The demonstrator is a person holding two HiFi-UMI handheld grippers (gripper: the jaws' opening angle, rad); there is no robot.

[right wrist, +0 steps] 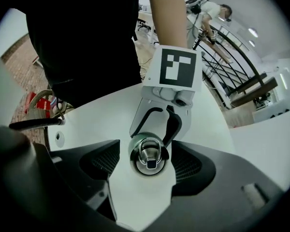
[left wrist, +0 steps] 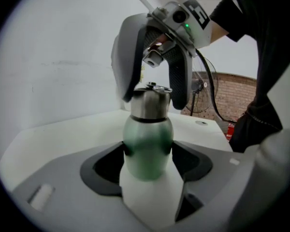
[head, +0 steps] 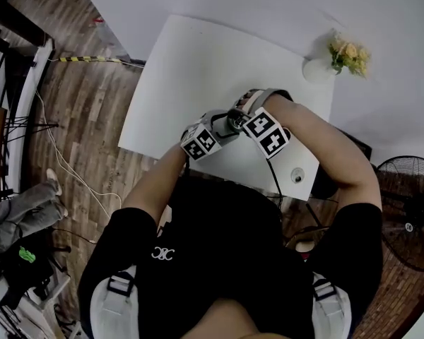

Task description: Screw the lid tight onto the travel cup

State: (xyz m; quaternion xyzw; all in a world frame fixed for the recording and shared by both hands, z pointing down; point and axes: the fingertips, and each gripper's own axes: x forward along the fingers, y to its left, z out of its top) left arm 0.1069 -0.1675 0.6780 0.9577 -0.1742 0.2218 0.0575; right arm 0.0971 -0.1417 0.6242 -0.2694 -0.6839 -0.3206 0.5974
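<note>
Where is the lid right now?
Seen at the centre of the right gripper view, the lid sits on the travel cup, between the open jaws of the right gripper; the left gripper holds the cup.

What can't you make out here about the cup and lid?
Head view: the left gripper and right gripper cover nearly all of the travel cup.
Right gripper view: the lid, seen from above, hides the cup's body.
All views: how tightly the lid is screwed cannot be seen.

I read left forearm [head: 155,182] and right forearm [head: 319,138] bent inward, meeting. Left gripper [left wrist: 148,151] tilted slightly down, jaws clamped on cup [left wrist: 148,137]. Right gripper [right wrist: 149,161] pointing straight down, jaws wide around lid [right wrist: 149,154], pads [right wrist: 107,161] apparently clear of it.
</note>
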